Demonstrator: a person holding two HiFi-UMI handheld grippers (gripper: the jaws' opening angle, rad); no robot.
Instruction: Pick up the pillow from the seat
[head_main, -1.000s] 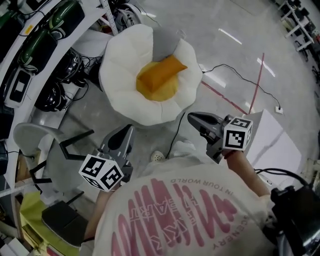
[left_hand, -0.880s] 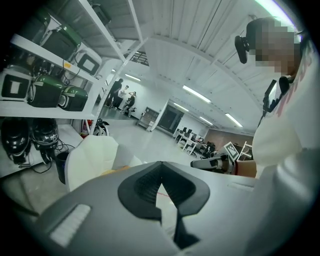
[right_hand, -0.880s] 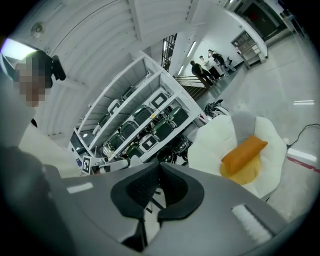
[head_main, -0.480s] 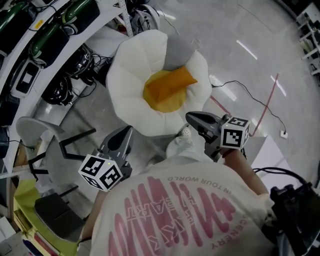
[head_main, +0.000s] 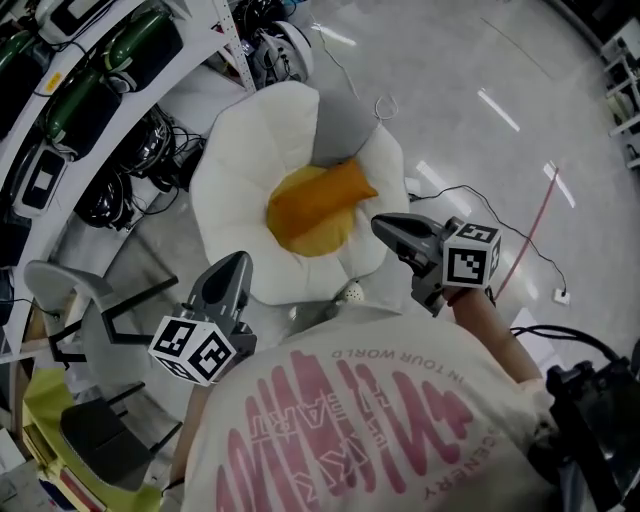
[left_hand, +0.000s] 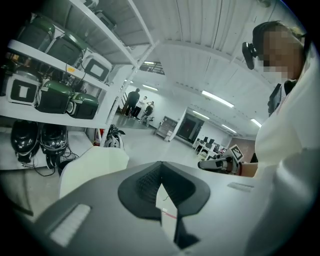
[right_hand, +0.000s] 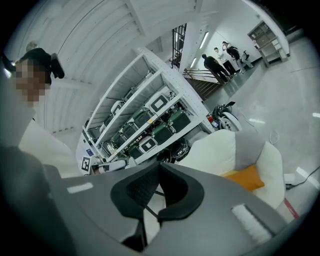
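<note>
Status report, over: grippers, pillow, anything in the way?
Left gripper and right gripper shut, empty, hovering near the seat. Orange pillow lying in its middle, untouched. Only the seat's white rim between.

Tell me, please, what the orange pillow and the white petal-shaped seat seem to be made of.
Orange pillow: likely soft matte fabric over stuffing; it looks plump, with no shine. White petal-shaped seat: probably padded plush or cloth; its lobes bulge roundly. The weave is too small to tell.
</note>
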